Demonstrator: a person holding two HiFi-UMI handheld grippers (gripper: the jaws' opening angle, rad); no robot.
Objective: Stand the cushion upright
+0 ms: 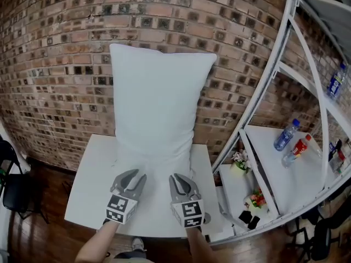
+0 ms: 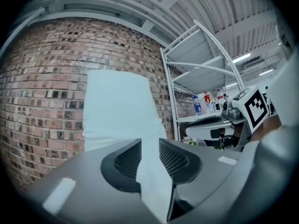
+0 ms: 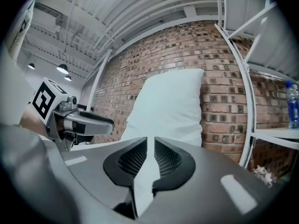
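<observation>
A brick wall stands behind a white table, and the floor is of dark wood. A white rack at the right has bottles on a shelf, and a black chair is at the left. Lamps hang from the ceiling.

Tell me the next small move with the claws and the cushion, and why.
Probably just draw both claws away and check it holds: the cushion stands upright on the table against the brick wall, and the left claw and right claw are clear of it, both empty.
</observation>
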